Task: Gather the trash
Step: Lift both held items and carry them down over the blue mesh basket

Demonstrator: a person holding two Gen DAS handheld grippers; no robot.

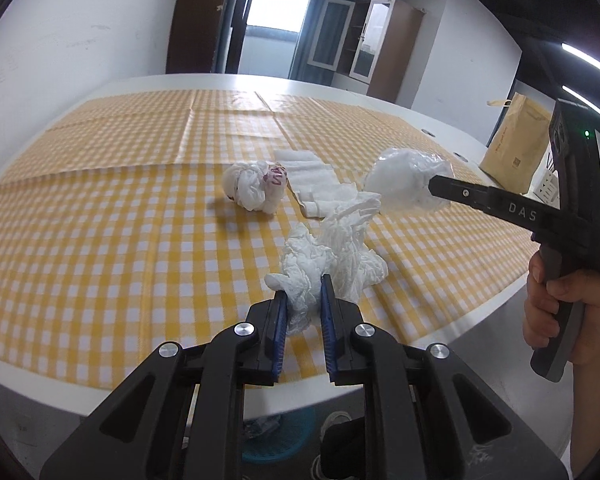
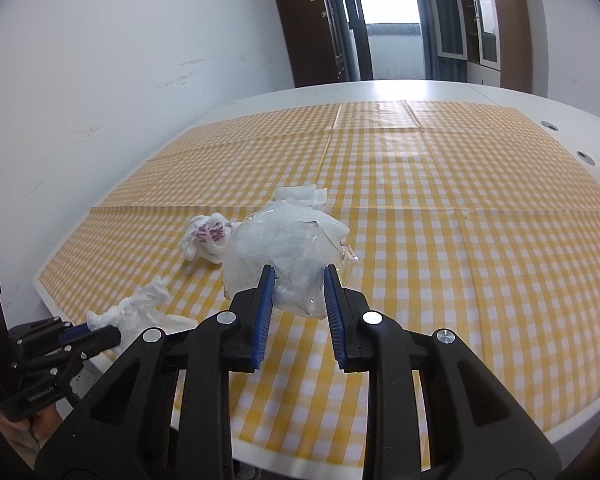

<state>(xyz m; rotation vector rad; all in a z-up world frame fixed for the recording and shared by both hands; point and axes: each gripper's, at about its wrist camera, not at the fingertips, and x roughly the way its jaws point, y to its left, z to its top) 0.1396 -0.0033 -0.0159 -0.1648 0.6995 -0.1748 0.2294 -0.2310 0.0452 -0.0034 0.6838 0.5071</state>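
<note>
left gripper (image 1: 303, 294): low over near table edge, clamped on crumpled tissue (image 1: 332, 256) resting on checked cloth (image 1: 100, 200) | right gripper (image 2: 298, 280): raised, level, pinching clear plastic wad (image 2: 284, 248) above cloth

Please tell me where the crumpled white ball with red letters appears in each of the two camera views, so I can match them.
Left wrist view: the printed ball lies on the checked cloth, upper centre, left of the flat tissue strip.
Right wrist view: it lies left of centre, just left of the clear plastic wad.
Shared landmark: the clear plastic wad, also seen at.
</note>
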